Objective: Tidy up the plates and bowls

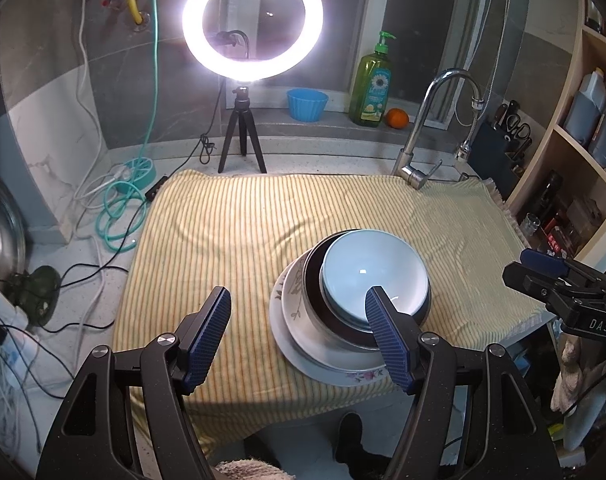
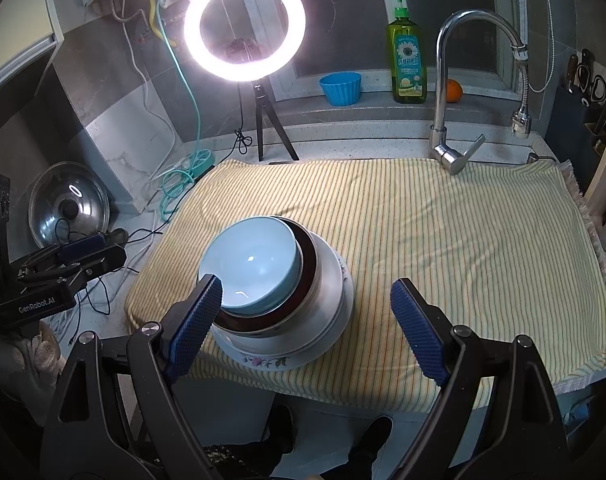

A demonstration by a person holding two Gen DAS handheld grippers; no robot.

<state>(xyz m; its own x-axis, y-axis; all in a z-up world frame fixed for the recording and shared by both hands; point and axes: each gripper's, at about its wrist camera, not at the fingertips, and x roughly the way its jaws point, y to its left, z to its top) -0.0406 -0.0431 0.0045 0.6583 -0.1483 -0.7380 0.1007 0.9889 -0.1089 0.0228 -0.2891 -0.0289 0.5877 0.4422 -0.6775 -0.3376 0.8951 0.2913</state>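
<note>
The floral plate [image 1: 335,372] lies mostly hidden beneath stacked bowls [image 1: 373,276].

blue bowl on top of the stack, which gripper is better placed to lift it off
Slightly the right gripper: open and empty, it frames the stack, its left finger beside the blue bowl. The left gripper, also open, sits further left.

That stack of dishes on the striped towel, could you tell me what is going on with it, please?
A person holds two grippers over a nested stack on the yellow striped towel: a light blue bowl sits in a dark-rimmed bowl, on a white bowl and a floral plate. The left gripper and right gripper both hover open, gripping nothing. The dishes look already stacked.
</note>
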